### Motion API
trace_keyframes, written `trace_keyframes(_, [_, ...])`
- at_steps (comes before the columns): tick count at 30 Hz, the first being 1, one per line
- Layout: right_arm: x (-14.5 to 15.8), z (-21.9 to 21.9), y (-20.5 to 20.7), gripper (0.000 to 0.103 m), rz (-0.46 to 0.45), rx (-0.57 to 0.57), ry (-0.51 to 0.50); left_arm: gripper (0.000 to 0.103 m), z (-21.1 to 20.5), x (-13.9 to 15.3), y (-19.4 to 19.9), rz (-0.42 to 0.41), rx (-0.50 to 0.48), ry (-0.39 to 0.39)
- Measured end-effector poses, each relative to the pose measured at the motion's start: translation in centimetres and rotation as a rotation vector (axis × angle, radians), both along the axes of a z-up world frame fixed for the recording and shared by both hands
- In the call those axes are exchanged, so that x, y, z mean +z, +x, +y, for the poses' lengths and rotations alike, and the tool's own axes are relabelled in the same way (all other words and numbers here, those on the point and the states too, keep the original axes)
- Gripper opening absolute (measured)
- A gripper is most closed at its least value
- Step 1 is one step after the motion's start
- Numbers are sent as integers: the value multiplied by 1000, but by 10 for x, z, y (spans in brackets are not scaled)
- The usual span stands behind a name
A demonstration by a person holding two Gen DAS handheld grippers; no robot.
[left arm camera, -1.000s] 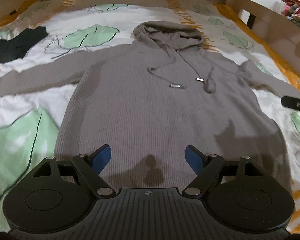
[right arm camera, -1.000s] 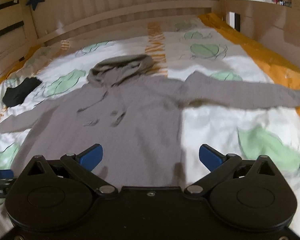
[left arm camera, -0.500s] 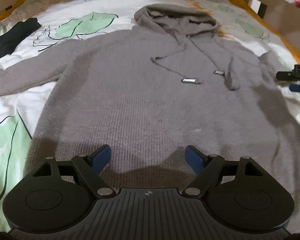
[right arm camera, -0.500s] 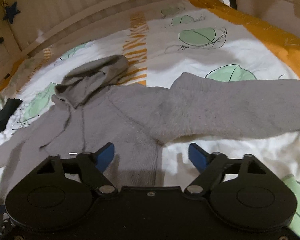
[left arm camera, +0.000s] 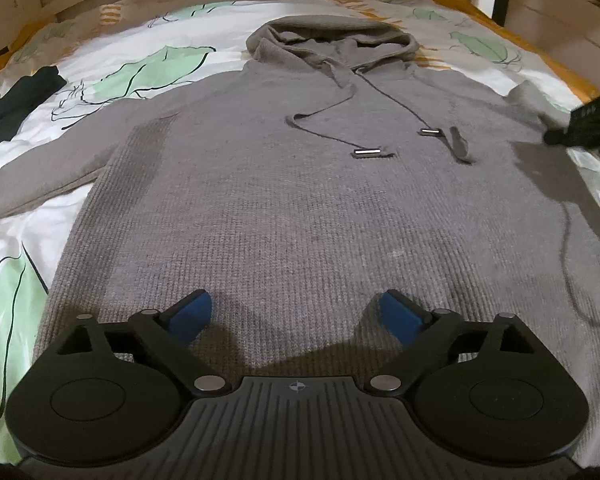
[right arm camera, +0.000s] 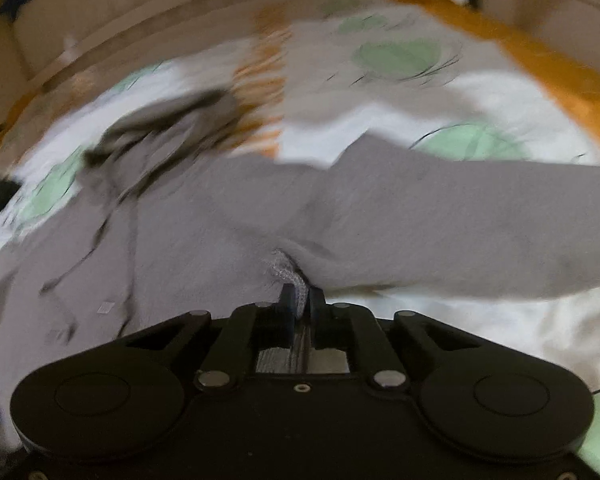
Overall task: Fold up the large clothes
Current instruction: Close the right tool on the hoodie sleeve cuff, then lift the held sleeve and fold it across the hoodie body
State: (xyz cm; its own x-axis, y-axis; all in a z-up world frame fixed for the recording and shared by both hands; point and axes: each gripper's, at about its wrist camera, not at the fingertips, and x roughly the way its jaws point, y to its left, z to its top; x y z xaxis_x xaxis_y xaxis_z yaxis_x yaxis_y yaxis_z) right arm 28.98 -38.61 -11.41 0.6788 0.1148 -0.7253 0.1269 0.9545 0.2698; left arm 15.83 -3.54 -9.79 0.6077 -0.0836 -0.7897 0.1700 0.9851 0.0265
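Right tongs just snapped onto the grey hoodie at its armpit, ready for folding the sleeve inward, left tongs spread wide above the hem, hoodie flat on the bed.

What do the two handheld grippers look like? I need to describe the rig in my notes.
Both match: the left gripper and right gripper have black bodies, two round side discs, black linkage arms with silver pivot pins, and blue finger pads. The left's body is ribbed, with a small crosshair mark.
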Motion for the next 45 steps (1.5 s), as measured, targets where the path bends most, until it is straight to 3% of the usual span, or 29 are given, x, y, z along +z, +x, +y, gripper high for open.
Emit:
trace_keyframes(3, [-18, -3, 1, 12, 53, 17, 35, 94, -2, 0, 2, 8, -1, 7])
trace_keyframes(4, [-19, -1, -3, 14, 30, 30, 19, 94, -2, 1, 4, 16, -2, 8])
trace_keyframes(6, [-15, -4, -8, 31, 35, 37, 47, 93, -1, 5, 8, 39, 0, -2])
trace_keyframes(7, [-11, -7, -11, 47, 42, 33, 71, 92, 0, 8, 10, 51, 4, -18])
trace_keyframes(9, [-1, -15, -20, 60, 36, 41, 93, 92, 2, 16, 13, 69, 11, -73])
trace_keyframes(13, [18, -36, -40, 61, 14, 43, 75, 92, -8, 37, 28, 68, -8, -173])
trace_keyframes(17, [28, -74, -55, 64, -17, -35, 58, 92, -42, 51, 47, 20, -77, -147])
trace_keyframes(23, [26, -150, -71, 64, -29, -240, 5, 92, -95, 53, 72, -34, -159, -134])
trace_keyframes(30, [9, -225, -83, 65, -38, -494, 15, 92, -130, 22, 95, 30, -186, -129])
trace_keyframes(33, [-1, -244, -83, 65, -44, -548, 45, 93, -135, -2, 100, 110, -177, -108])
trace_keyframes(37, [-8, -262, -78, 66, -85, -598, 106, 94, -137, -9, 87, 40, -215, -58])
trace_keyframes(42, [-18, -283, -73, 64, -112, -664, 176, 94, -138, -8, 86, 41, -213, -59])
trace_keyframes(43, [-20, -285, -72, 55, -115, -673, 182, 94, -138, -6, 87, 44, -213, -58])
trace_keyframes(44, [-19, -284, -74, 23, -108, -676, 179, 93, -139, -5, 88, 45, -212, -61])
trace_keyframes(45, [-18, -285, -70, 14, -93, -673, 163, 93, -141, -3, 92, 48, -213, -62])
